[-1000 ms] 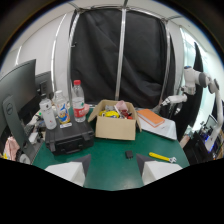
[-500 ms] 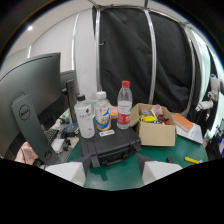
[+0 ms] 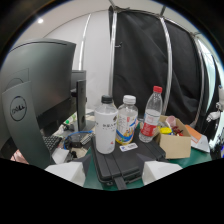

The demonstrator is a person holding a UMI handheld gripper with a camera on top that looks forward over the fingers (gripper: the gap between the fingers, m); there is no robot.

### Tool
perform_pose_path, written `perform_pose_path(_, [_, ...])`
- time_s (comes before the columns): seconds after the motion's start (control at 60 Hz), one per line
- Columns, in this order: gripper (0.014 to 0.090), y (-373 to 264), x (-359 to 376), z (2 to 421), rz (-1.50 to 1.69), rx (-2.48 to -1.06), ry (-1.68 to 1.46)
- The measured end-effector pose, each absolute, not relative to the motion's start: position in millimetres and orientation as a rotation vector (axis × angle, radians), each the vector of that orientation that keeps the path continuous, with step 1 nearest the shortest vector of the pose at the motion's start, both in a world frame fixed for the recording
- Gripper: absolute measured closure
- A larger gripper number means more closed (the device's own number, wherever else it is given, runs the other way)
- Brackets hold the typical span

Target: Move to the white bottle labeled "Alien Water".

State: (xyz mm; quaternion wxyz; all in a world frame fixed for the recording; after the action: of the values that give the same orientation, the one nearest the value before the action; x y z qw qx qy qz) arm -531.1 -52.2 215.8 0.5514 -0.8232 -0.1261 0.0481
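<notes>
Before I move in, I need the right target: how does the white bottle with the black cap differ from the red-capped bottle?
The white bottle is opaque white with a black cap; the red-capped bottle is clear with a red label. The white one is stouter and stands nearer the gripper, on the black case; the red-capped one is slimmer and stands farther back, beside the cardboard box. Both are upright and capped.

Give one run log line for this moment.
gripper: open, empty | white bottle: upright on black case, ahead of fingers | not yet reached
</notes>
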Motion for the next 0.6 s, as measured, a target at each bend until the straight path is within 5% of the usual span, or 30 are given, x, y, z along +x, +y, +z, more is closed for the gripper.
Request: perform_pose_path(0.6, [0.0186,5,-563,204,0.146,-1.943,-0.191])
